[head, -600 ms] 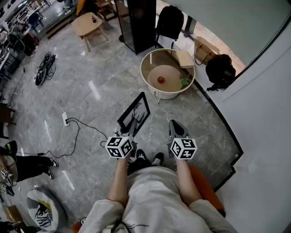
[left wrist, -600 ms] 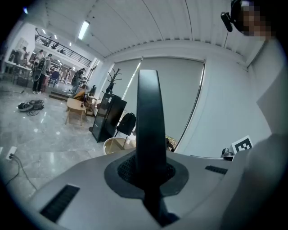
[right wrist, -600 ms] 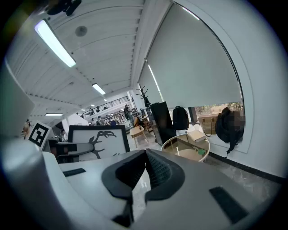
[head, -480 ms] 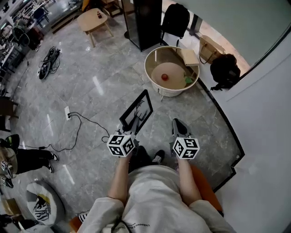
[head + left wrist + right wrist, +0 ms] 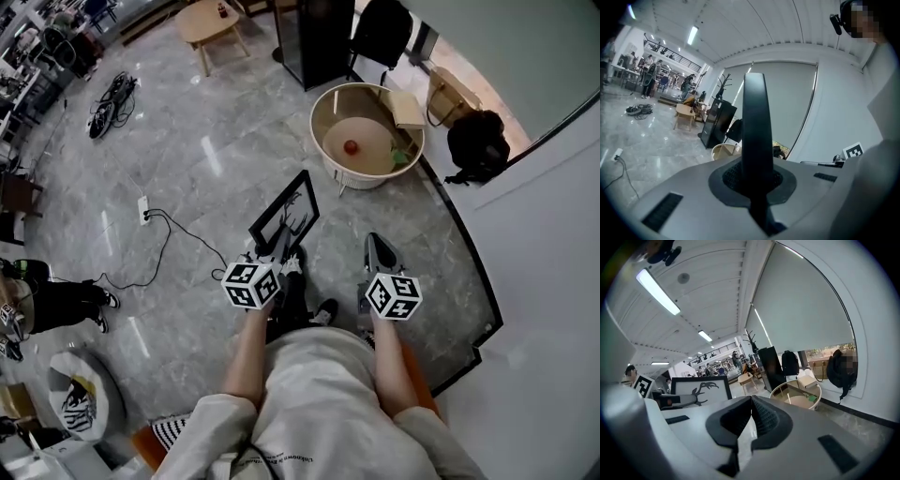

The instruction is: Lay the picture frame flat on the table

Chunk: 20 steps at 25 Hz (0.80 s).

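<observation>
Your left claw [image 5: 754, 182] is clamped on the picture frame [image 5: 754, 122], which that view shows only edge-on. Only the right gripper view shows its face: a black antler-like drawing on white. The head view places it tilted above the floor [image 5: 187, 169], apart from the round bench [image 5: 316, 131]. Your right claw [image 5: 751, 401] is closed and empty. The shirt [image 5: 309, 412] print is unreadable.

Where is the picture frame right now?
The picture frame is just left of centre in the head view, clamped in the left hand-held gripper, short of the round table.
</observation>
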Tool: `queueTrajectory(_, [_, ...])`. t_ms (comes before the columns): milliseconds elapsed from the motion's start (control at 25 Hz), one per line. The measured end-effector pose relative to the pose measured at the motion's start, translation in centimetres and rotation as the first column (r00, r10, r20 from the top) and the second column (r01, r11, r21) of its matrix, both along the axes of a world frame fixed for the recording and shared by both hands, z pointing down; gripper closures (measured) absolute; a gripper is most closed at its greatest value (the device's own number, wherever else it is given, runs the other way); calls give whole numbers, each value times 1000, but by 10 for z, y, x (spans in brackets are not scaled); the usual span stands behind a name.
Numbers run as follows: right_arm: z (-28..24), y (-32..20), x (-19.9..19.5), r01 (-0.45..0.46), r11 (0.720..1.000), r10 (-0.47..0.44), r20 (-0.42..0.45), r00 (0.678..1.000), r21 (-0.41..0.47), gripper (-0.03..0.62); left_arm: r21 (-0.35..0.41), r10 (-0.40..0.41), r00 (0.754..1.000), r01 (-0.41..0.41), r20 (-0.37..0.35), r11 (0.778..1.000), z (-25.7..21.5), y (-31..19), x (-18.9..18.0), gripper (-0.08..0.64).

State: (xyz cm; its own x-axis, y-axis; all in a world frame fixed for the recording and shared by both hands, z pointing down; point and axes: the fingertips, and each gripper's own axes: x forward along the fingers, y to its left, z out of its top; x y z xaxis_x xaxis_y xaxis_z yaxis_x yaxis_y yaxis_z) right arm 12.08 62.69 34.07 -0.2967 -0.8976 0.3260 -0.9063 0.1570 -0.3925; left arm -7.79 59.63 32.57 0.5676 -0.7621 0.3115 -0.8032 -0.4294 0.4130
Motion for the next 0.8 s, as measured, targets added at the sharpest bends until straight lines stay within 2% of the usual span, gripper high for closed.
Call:
queueTrajectory(280, [-8,-40,6,24,1000,-24,9,1000,10,558,20,26,998,-25,-50,999,-5,-43,16,534])
queueTrajectory(560, [-15,-100,2,62,998,-62,-24,998,18,557,38,55,994,-52,-94,998,-13,-119,28,534])
queueTrajectory(800, [-32,-154,-4,20,999,-19,-49,999,34,558,49,72,991,-67,-114,997,-23,-180,22,534])
